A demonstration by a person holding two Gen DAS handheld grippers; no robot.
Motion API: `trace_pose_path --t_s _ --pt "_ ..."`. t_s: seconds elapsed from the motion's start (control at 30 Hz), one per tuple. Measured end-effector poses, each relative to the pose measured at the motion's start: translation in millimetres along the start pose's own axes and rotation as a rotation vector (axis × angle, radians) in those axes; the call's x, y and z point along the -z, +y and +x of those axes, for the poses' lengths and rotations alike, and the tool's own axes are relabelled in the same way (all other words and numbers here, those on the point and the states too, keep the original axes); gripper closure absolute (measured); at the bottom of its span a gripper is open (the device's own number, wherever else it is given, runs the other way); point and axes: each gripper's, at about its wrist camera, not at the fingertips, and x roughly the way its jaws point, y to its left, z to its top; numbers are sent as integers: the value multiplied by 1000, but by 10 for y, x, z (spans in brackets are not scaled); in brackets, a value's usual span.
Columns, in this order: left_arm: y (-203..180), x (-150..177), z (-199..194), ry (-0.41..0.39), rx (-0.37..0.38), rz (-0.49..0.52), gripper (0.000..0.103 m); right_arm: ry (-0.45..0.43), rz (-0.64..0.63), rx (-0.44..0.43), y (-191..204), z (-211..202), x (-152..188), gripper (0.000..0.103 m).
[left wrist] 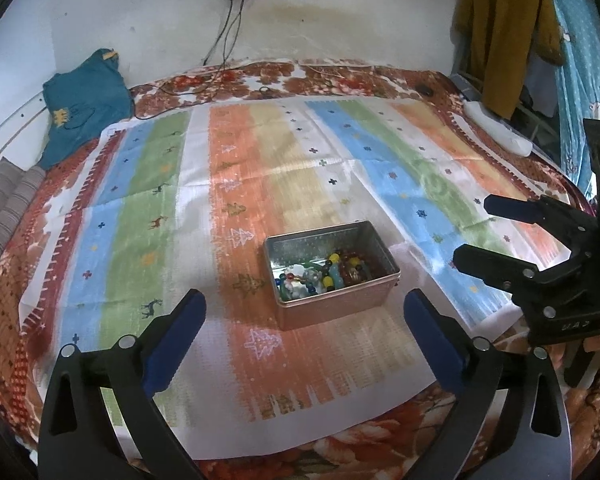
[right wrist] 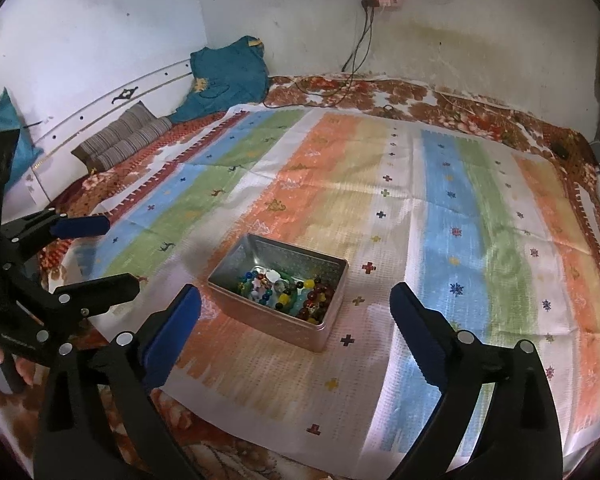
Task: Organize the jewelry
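Note:
An open metal tin (left wrist: 374,250) sits on a striped cloth and holds a heap of coloured bead jewelry (left wrist: 324,274). The tin (right wrist: 228,268) and the beads (right wrist: 292,294) also show in the right wrist view. My left gripper (left wrist: 304,308) is open and empty, just short of the tin's near side. My right gripper (right wrist: 294,298) is open and empty, its fingers spread to either side of the tin's near corner. Each gripper shows in the other's view, the right gripper (left wrist: 474,232) and the left gripper (right wrist: 116,254), both with jaws apart.
The striped cloth (left wrist: 236,184) lies on a floral bedspread (left wrist: 4,320). A teal garment (left wrist: 84,104) and striped cushions (right wrist: 128,138) lie at the back left. Cables (left wrist: 228,36) hang from a wall socket. A white object (left wrist: 496,128) and hanging clothes (left wrist: 504,28) are at the right.

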Motion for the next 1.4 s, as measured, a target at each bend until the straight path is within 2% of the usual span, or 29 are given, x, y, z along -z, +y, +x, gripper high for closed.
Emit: trace_pose_path --t_s 0.3,0.57,0.7,0.9,1.4 --pt "-48 84 -98 -59 -13 34 6 -18 7 -8 -1 -54 20 7" --pt "16 70 -126 -85 -32 5 6 -34 -19 8 62 -92 44 7" --pt "58 56 -170 -109 -16 -26 6 -38 -22 0 85 -110 63 7" --pt "100 45 -180 -119 -20 -52 6 -39 -27 -2 110 -129 78 7" --pt "17 50 -195 -134 -23 -11 6 -47 -24 -2 119 -147 96 7"
